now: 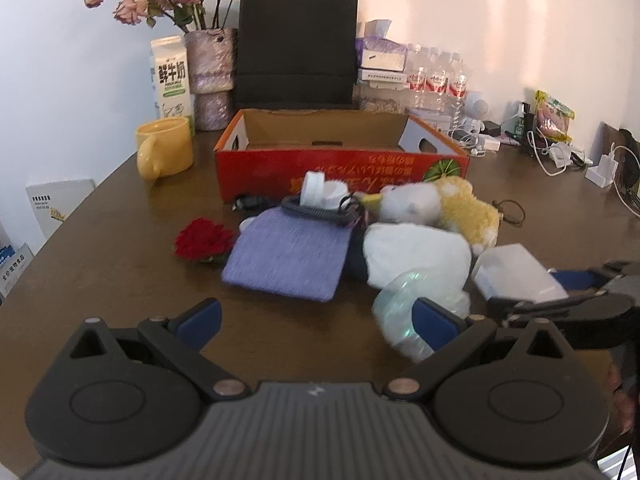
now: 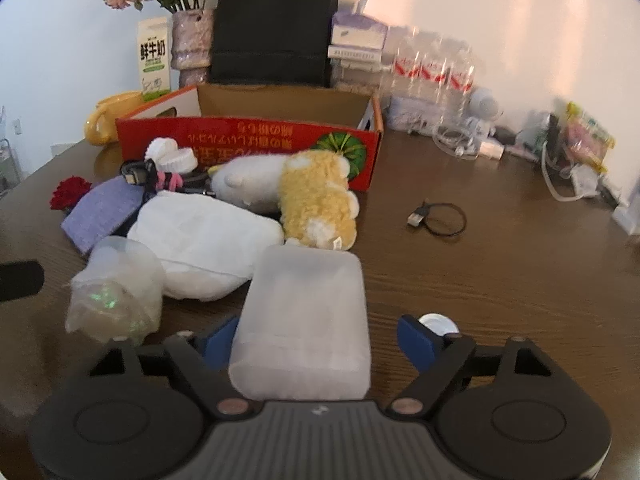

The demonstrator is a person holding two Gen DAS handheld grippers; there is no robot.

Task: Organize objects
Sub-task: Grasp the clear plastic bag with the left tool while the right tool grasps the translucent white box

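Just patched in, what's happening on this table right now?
A person with a claw in each hand is tidying a pile into the red cardboard box, which looks empty so far. The right claw has the frosted plastic box between its fingers, with a gap showing on one side, so it isn't gripped. The left claw is open, empty, near a crinkled plastic wrapper.

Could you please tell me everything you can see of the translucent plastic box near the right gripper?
The translucent plastic box is a frosted, whitish rectangular container with rounded corners, apparently closed; its contents cannot be made out. It lies flat on the brown wooden table, between the open blue-padded fingers of the right gripper. The left pad looks against its side; the right pad stands clear. Its far end sits close to the yellow plush toy.
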